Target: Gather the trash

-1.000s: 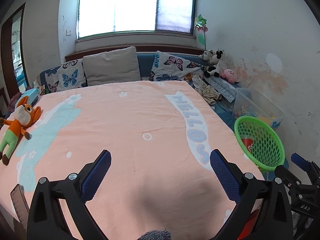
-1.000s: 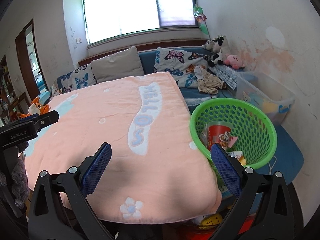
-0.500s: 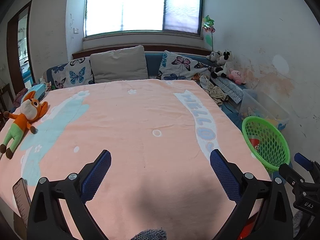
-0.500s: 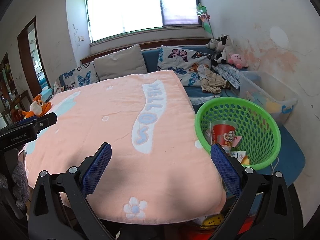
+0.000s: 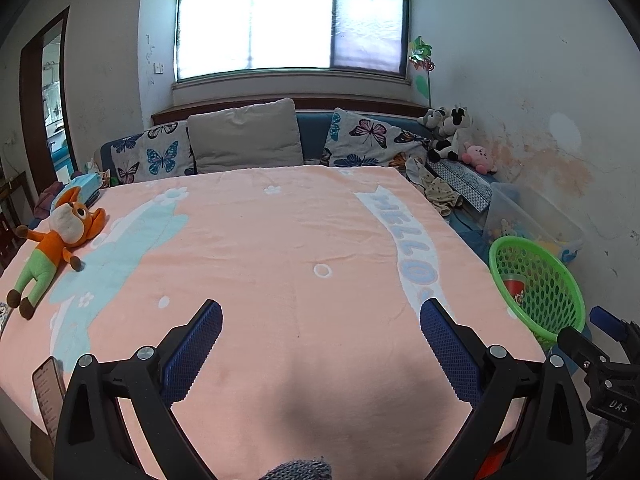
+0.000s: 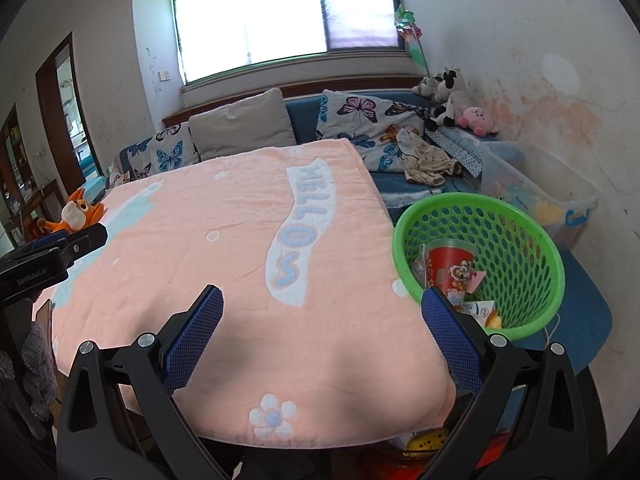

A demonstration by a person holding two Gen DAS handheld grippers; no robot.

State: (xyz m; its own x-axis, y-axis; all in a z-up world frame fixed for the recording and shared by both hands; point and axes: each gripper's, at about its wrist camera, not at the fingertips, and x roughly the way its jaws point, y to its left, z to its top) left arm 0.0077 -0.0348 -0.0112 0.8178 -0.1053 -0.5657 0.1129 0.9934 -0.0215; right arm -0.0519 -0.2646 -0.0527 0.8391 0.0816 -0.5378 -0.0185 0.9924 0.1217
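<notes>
Bedroom, peach blanket (image 5: 260, 248) on bed, green basket (image 6: 520, 216) beside

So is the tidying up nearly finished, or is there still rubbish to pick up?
It looks mostly done: the green basket already holds a red cup and wrappers. Both the left gripper and right gripper are open and empty. No trash shows on the pink blanket, only a plush toy.

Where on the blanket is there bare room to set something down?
Nearly all the pink blanket is bare, from the pillows down to both grippers. Only its left edge is taken, by the stuffed toy. The green basket is crowded with trash.
</notes>
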